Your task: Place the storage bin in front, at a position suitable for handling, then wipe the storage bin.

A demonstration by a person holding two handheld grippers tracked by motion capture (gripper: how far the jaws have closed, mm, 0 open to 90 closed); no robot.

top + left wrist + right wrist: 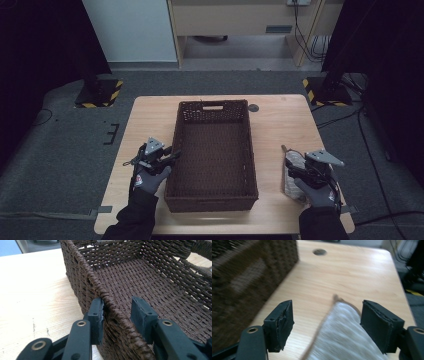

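Wooden table [280, 125]: left tool [117, 315] spread astride basket [155, 282] rim; right tool [327, 322] spread over grey cloth [344, 337].

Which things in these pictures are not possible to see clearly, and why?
- Grey cloth-like item: right gripper view, motion blur and the bottom edge cut it; its kind is unclear.
- Same item in high view: right gripper and hand cover part of it.
- Basket near end: left gripper view, cut by the bottom edge.
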